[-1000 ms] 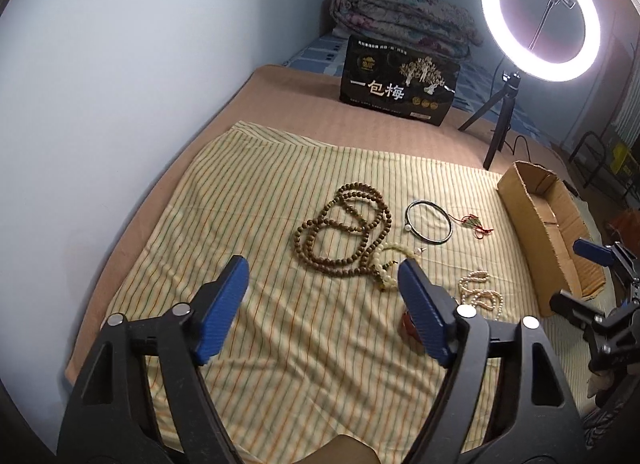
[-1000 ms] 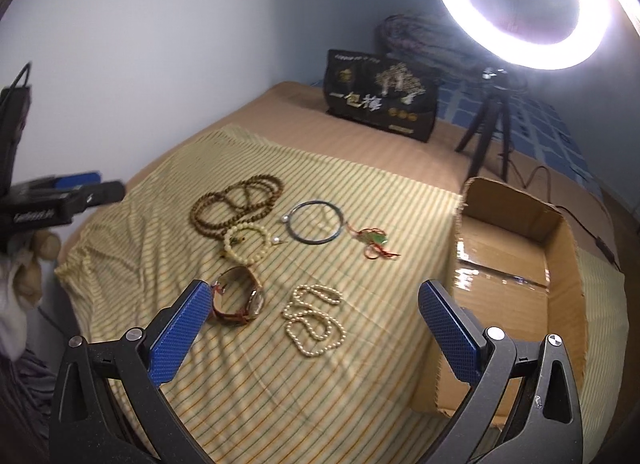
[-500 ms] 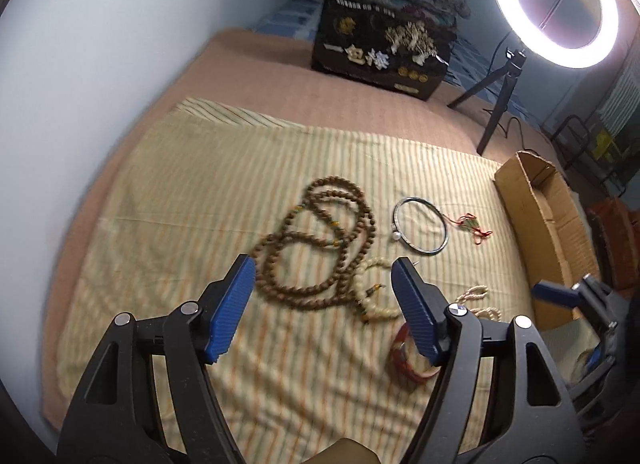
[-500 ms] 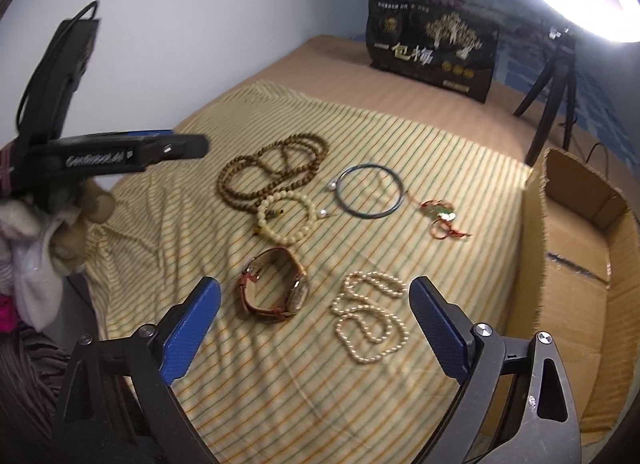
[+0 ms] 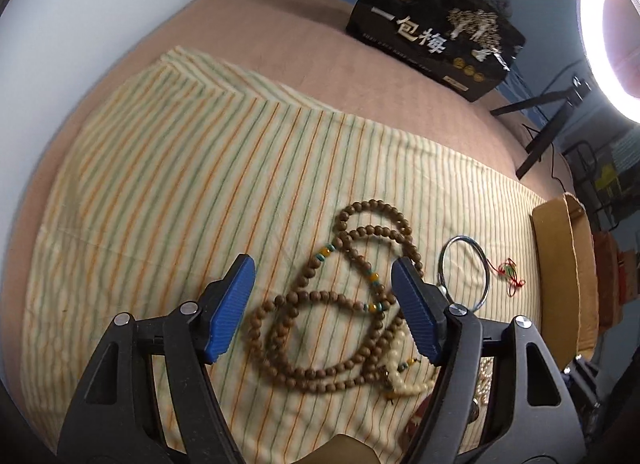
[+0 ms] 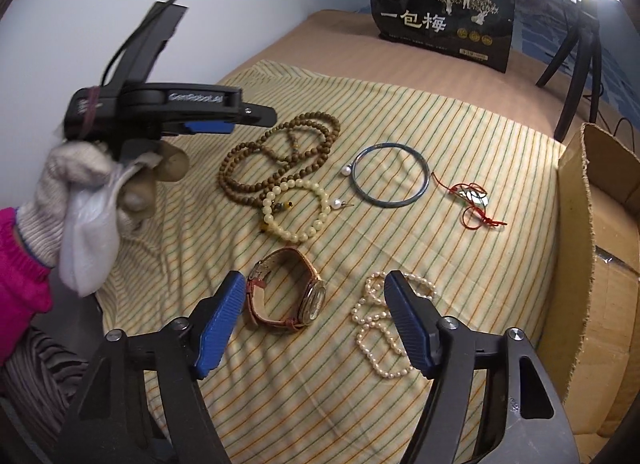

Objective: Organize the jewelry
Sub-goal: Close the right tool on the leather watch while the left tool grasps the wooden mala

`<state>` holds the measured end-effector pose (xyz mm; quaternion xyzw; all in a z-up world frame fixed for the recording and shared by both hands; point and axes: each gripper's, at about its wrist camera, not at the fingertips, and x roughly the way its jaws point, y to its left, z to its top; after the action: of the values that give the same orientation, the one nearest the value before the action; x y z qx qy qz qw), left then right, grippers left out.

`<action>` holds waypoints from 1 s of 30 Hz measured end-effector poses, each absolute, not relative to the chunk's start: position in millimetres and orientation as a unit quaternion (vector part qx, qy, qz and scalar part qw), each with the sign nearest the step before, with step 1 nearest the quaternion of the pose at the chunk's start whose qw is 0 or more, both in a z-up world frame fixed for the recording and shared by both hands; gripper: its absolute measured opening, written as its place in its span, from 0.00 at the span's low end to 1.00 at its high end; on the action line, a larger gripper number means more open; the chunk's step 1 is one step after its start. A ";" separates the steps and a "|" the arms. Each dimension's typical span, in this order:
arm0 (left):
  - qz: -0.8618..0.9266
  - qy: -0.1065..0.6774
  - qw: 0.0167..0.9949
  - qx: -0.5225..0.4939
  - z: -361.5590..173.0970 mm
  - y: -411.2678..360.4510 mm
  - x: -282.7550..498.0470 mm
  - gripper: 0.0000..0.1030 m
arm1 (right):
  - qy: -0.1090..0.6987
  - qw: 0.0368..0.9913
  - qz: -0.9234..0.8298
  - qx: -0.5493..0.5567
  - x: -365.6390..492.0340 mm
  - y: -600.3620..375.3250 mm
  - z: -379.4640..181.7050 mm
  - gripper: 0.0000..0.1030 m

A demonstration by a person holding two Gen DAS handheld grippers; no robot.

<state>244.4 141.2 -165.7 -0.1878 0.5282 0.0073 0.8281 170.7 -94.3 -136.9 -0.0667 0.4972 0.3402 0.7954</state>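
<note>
Cardboard forms the only container in view, an open box (image 6: 592, 248) at the right edge of the striped cloth (image 6: 400, 111) spread on the bed; the part of its inside that shows holds no jewelry. All the pieces lie loose on the cloth: a long brown bead strand (image 5: 340, 304) coiled in loops, a cream bead bracelet (image 6: 296, 207) touching its near end, a blue-grey bangle (image 6: 390, 173) just beside these, a red-corded pendant (image 6: 474, 199) between bangle and box, a brown-strapped watch (image 6: 286, 296) lying on its side, and a pearl strand (image 6: 380, 324) near the box.

Left tool (image 5: 324, 304) hovers low over the brown beads, its blue pads spread wide with the coil between them, gripping nothing. A gloved left hand (image 6: 76, 183) in a pink sleeve holds it level from the side. Right tool (image 6: 316, 316) hangs above the cloth, pads wide apart and empty, the watch framed between them and the pearls partly behind its right pad.
</note>
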 end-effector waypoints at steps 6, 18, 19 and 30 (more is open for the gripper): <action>-0.012 0.547 0.810 -0.210 -182.1 140.8 256.8 0.71 | 0.509 0.787 0.342 -0.061 176.6 -91.2 -143.2 0.62; -0.032 0.559 0.809 -0.179 -181.7 118.7 258.7 0.71 | 0.523 0.777 0.346 -0.055 182.4 -85.1 -151.4 0.54; -0.031 0.560 0.811 -0.165 -181.2 113.8 258.3 0.71 | 0.524 0.777 0.346 -0.055 182.8 -84.5 -152.3 0.52; -0.028 0.569 0.820 -0.047 -184.3 69.3 258.5 0.72 | 0.533 0.772 0.342 -0.056 185.1 -79.8 -161.0 0.45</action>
<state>258.5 69.3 -184.3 -0.0466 0.5693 -0.0276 0.8203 185.1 -79.8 -161.0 -0.0558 0.5329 0.3424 0.7718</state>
